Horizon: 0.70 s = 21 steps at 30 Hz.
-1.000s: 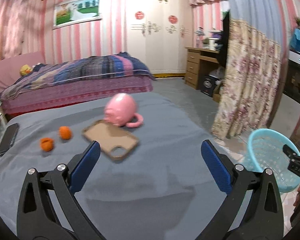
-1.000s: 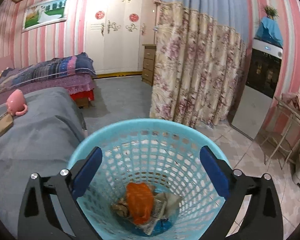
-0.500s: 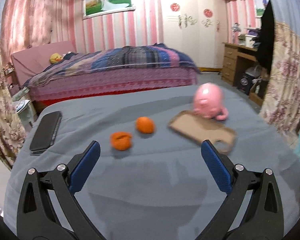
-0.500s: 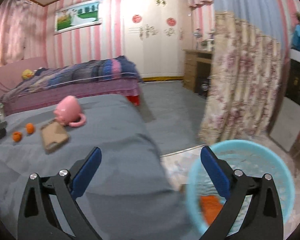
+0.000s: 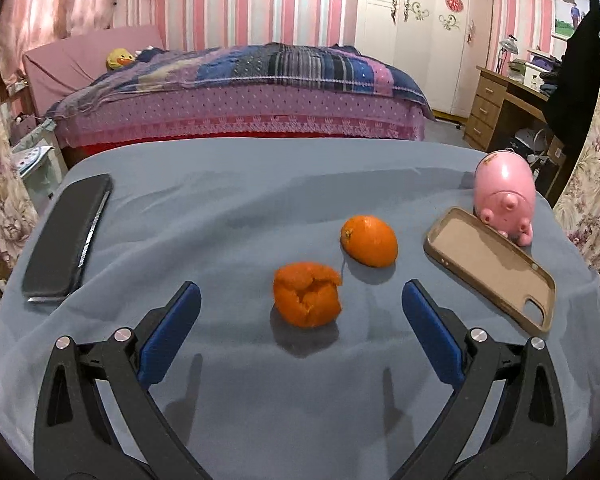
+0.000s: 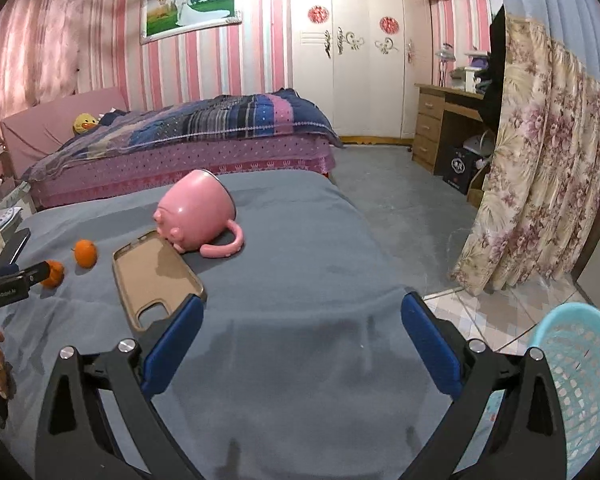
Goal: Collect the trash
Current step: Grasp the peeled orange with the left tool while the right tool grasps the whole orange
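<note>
A torn orange peel (image 5: pixel 306 299) lies on the grey cloth-covered table (image 5: pixel 260 200), just ahead of my left gripper (image 5: pixel 300 320), which is open and empty with the peel between its fingers' line. A whole orange (image 5: pixel 369 241) sits just behind the peel. My right gripper (image 6: pixel 300 334) is open and empty over the table's right part. The peel (image 6: pixel 54 274) and orange (image 6: pixel 85 253) show far left in the right wrist view. A light blue mesh trash basket (image 6: pixel 580 380) stands on the floor at the lower right.
A pink pig mug (image 5: pixel 504 196) lies tipped beside a brown phone case (image 5: pixel 490 266). A black phone (image 5: pixel 66 240) lies at the table's left edge. A bed (image 5: pixel 240 96) stands behind, a floral curtain (image 6: pixel 540 160) and wooden desk (image 6: pixel 444 120) to the right.
My left gripper swung left from the basket side to face the peel and orange, closing in. My right gripper lifted away from over the basket and turned toward the table.
</note>
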Tool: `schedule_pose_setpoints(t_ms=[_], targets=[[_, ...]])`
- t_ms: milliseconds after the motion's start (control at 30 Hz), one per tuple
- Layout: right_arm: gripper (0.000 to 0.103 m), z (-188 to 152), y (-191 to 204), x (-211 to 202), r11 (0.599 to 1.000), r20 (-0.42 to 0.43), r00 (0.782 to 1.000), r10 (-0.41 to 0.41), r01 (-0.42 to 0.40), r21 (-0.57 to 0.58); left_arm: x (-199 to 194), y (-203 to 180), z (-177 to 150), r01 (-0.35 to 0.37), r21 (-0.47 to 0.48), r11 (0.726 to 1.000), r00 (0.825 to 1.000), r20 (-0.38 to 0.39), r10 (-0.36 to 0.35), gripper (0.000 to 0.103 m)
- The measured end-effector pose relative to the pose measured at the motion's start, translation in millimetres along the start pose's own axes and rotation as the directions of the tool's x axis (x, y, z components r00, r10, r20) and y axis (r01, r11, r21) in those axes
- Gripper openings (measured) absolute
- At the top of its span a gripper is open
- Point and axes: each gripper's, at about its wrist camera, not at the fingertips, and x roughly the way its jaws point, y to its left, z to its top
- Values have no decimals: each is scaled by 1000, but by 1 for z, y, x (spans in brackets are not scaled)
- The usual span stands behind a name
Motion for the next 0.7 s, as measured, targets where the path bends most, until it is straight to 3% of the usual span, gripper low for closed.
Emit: schedule_pose_setpoints(t_ms=[33, 167, 300, 500, 700], targets=[[97, 1, 1, 3, 1000, -5, 1000, 3, -3, 10, 5, -1, 2, 4, 4, 1000, 1000, -13, -4, 92], [97, 2, 11, 11, 1000, -17, 1000, 19, -19, 22, 27, -5, 2, 60, 8, 998, 991, -121, -58, 58], [97, 2, 32, 15, 999, -19, 999, 32, -33, -22, 22, -2, 1, 82, 2, 997, 991, -107, -81, 32], [97, 7, 87, 23, 988, -27, 994, 110, -112, -109, -15, 26, -5, 16, 8, 1000, 1000, 1, -16, 30], [97, 13, 149, 31, 961, -33, 979, 202, -204, -188, -55, 80, -4, -92, -31, 995, 988, 123, 95, 30]])
